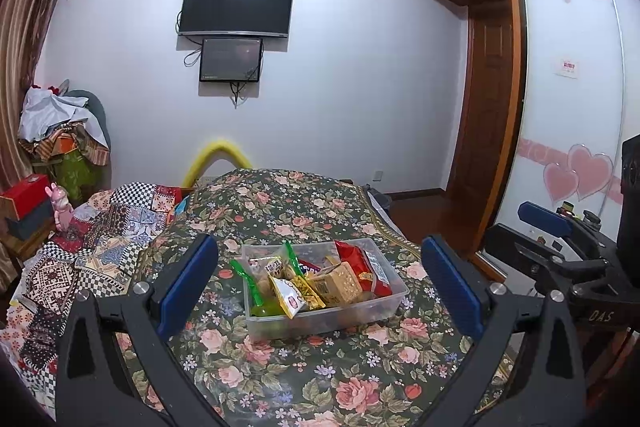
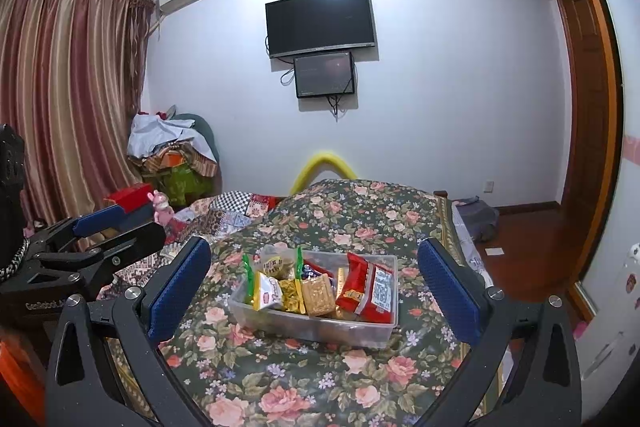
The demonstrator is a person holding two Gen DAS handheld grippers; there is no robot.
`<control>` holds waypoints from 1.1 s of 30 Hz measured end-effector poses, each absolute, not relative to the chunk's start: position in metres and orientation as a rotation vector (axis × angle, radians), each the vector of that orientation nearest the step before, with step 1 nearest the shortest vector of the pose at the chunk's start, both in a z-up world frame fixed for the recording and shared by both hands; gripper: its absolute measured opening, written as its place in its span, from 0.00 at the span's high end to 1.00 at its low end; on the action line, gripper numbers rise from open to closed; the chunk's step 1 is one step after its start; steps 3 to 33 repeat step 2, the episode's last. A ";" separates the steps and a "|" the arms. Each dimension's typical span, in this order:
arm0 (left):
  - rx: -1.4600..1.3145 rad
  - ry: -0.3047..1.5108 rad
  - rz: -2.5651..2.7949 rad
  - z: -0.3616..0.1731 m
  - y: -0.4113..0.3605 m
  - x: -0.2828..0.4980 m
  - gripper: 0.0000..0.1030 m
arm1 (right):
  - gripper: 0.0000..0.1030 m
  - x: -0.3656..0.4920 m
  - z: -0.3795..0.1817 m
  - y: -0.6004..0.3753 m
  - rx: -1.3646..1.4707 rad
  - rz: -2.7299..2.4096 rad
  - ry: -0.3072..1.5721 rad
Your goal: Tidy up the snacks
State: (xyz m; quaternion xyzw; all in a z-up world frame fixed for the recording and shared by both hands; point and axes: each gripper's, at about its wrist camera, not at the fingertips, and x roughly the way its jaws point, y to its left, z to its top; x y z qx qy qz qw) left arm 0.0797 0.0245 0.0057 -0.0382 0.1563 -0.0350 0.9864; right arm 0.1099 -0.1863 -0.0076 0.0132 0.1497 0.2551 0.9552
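Clear box (image 1: pixel 384 301) of snack packets (image 1: pixel 340 281) sitting on the flowered bedspread (image 1: pixel 280 379). Left gripper (image 1: pixel 320 287) and right gripper (image 2: pixel 314 291) both spread wide, empty, apart from the box.

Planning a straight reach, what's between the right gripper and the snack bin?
Only floral bedspread lies between the open right gripper and the clear bin, per the right wrist view.

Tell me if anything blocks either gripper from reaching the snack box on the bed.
Nothing visible does. The clear snack box sits alone on the floral bedspread, straight ahead of the open left gripper and the open right gripper; only bare bedspread lies between.
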 end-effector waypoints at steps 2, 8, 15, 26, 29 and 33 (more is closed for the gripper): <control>-0.073 0.320 -0.073 0.004 0.024 0.080 0.00 | 0.00 0.110 -0.010 -0.187 0.028 0.518 0.308; -0.073 0.320 -0.073 0.004 0.024 0.080 0.00 | 0.00 0.110 -0.010 -0.187 0.028 0.518 0.308; -0.073 0.320 -0.073 0.004 0.024 0.080 0.00 | 0.00 0.110 -0.010 -0.187 0.028 0.518 0.308; -0.073 0.320 -0.073 0.004 0.024 0.080 0.00 | 0.00 0.110 -0.010 -0.187 0.028 0.518 0.308; -0.073 0.320 -0.073 0.004 0.024 0.080 0.00 | 0.00 0.110 -0.010 -0.187 0.028 0.518 0.308; -0.073 0.320 -0.073 0.004 0.024 0.080 0.00 | 0.00 0.110 -0.010 -0.187 0.028 0.518 0.308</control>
